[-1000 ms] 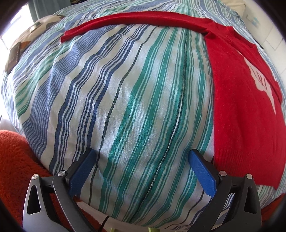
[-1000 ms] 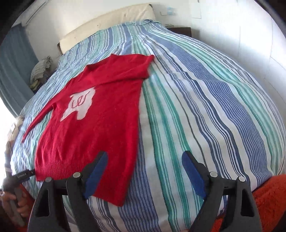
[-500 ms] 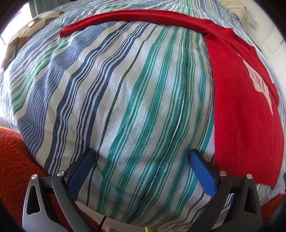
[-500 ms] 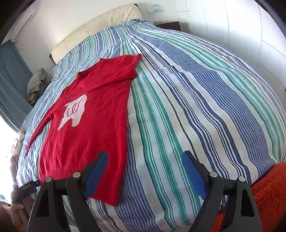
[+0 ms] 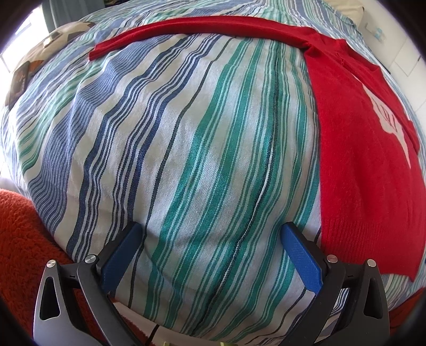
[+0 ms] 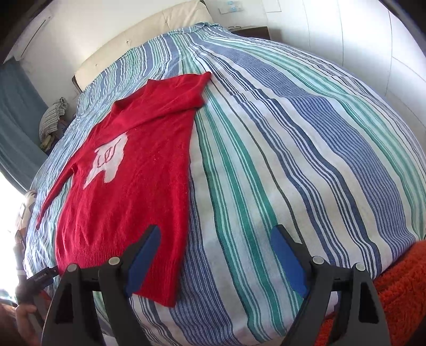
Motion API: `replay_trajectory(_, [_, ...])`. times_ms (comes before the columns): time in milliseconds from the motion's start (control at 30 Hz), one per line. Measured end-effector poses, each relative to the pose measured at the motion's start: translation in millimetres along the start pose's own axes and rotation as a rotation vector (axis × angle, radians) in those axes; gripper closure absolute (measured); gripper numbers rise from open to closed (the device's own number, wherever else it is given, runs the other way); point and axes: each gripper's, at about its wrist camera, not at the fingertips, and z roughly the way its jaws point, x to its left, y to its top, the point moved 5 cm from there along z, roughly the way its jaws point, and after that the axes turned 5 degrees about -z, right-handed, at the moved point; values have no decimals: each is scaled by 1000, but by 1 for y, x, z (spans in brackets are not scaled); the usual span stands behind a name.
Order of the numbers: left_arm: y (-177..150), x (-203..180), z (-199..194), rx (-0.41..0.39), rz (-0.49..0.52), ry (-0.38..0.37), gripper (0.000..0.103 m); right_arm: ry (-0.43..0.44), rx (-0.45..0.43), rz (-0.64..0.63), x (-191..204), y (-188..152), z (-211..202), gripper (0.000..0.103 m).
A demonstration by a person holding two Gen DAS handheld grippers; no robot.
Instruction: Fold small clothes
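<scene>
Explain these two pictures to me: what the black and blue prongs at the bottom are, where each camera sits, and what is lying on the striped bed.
There is no robot here. A person holds a hand-operated claw in each hand, and each claw carries a wide-angle camera looking along its two blue-padded fingers, which bends the bed into a dome. One picture comes from the left claw, the other from the right claw. Both are open and hold nothing.

On the striped bedspread lies a red sweater with a white emblem. It is spread flat with one sleeve stretched out sideways. The right claw hovers near the sweater's bottom hem. An orange fleecy blanket shows at the bed's near edge.
</scene>
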Motion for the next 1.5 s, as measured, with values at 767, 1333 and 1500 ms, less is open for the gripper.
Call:
replay_trajectory(767, [0,-1,0,-4,7,5,0,-1,2,4,-2,1,2,19])
replay_trajectory(1333, [0,-1,0,-2,8,5,0,-1,0,3,-2,1,2,19])
replay_trajectory(1500, [0,-1,0,-2,8,6,0,-3,-1,3,-2,2,2,19])
